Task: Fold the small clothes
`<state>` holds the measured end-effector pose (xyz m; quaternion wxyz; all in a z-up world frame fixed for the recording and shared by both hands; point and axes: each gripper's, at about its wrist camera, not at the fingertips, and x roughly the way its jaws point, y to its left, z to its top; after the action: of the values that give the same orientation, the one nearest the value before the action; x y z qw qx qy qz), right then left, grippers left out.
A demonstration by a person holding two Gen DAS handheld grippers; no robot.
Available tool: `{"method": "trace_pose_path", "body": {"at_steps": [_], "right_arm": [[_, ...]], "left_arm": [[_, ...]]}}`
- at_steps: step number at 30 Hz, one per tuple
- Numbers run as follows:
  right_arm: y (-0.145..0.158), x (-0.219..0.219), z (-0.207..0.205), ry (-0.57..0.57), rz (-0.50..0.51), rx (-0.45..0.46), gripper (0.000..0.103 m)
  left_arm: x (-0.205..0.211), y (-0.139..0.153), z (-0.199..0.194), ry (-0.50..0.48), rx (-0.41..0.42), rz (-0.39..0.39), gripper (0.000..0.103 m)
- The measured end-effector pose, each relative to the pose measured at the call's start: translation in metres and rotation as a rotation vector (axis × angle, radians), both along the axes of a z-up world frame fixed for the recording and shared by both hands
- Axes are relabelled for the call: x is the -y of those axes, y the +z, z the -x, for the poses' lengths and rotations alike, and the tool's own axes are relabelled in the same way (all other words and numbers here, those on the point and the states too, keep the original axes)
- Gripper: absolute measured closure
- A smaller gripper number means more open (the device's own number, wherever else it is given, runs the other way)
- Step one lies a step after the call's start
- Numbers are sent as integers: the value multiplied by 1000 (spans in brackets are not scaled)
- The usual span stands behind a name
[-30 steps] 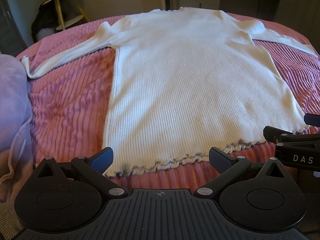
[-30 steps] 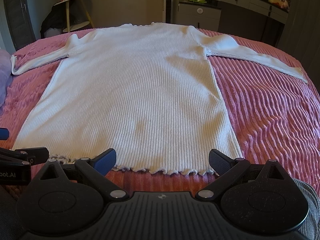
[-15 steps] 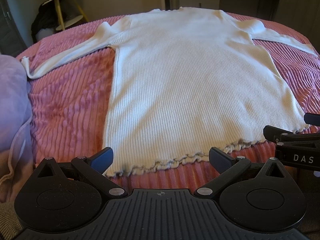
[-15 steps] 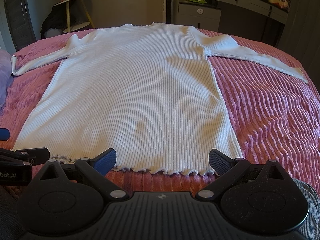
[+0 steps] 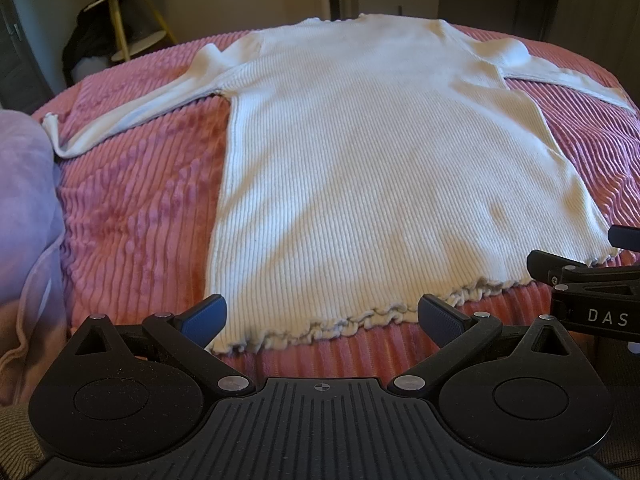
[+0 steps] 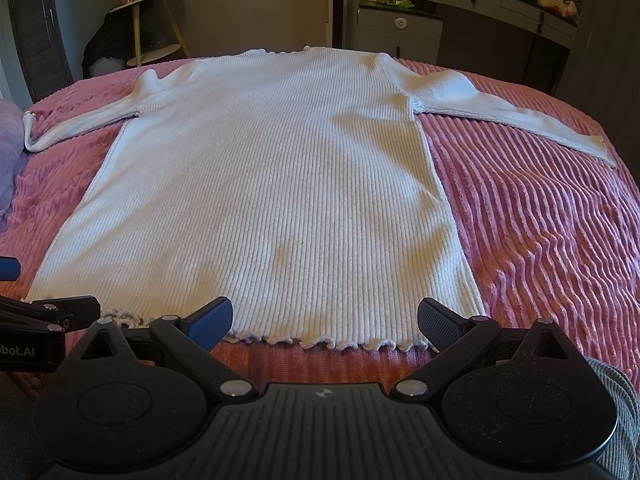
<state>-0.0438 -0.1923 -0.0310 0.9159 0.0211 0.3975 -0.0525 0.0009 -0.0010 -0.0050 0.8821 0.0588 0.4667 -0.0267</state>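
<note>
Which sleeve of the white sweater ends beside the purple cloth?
The sweater's left sleeve: its cuff ends beside the purple cloth. The right sleeve ends on bare pink bedspread.

Bare pink bedspread [image 6: 540, 220] is left on both sides of the white garment [image 6: 272, 184], giving open passage there. At the left edge, the way is blocked by a lilac cushion [image 5: 24, 200]. Beyond the bed, a side table [image 6: 148, 28] and drawers [image 6: 400, 28] are set.

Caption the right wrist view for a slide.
Open right gripper poised at the ruffled hem of a white ribbed sweater spread flat on a pink bedspread.
</note>
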Motion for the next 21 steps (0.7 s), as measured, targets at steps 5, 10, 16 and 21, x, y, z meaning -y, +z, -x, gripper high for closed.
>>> {"method": "trace_pose_path", "body": {"at_steps": [5, 10, 16, 21], "right_arm": [[1, 0, 0, 1, -2, 1, 4], [0, 0, 0, 0, -2, 3, 4], [0, -1, 0, 0, -3, 4, 4], [1, -1, 0, 2, -3, 5, 4]], "left_arm": [[0, 0, 0, 0, 0, 0, 0], [0, 0, 0, 0, 0, 0, 0], [0, 0, 0, 0, -1, -1, 0], [1, 0, 0, -1, -3, -1, 0]]}}
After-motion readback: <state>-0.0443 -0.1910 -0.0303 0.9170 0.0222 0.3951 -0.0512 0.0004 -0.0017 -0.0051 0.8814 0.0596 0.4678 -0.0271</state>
